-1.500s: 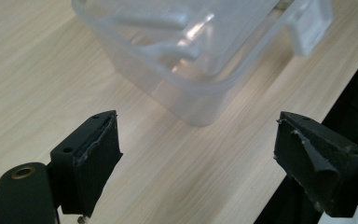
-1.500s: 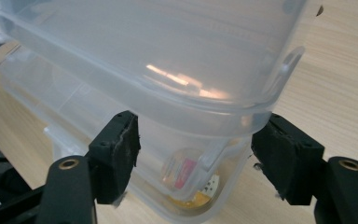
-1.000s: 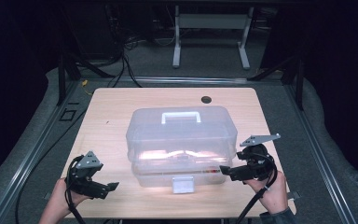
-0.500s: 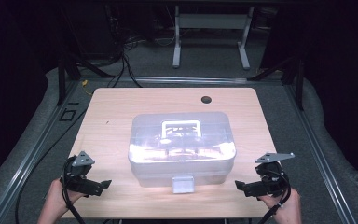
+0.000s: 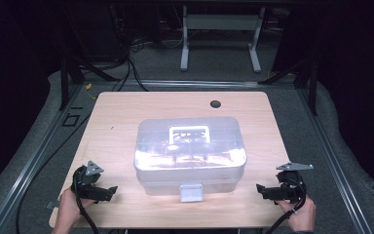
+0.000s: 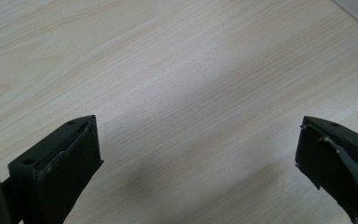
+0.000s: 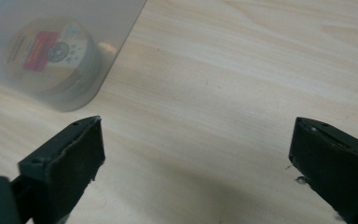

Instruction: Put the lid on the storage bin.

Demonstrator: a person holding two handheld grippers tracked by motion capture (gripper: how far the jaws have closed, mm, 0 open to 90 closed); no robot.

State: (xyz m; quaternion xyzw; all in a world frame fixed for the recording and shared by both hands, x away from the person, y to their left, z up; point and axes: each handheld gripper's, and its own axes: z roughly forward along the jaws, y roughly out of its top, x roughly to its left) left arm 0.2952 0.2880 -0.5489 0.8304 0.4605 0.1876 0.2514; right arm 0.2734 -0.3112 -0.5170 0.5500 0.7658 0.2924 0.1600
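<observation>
Both the left gripper (image 5: 108, 191) and the right gripper (image 5: 263, 189) gape wide and empty, with the clear storage box (image 5: 190, 153) between them, so reaching in carelessly could shove it across the surface (image 5: 126, 112).

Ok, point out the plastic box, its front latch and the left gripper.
Box (image 5: 190, 151), high view, on its clear lid.
Latch (image 5: 191, 192), high view, middle of the front tab.
Left gripper (image 5: 113, 191), high view, between its jaw tips.

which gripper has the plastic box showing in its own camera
The right gripper: its view catches a corner of the clear plastic box with a round tin inside. The left gripper faces bare table.
</observation>
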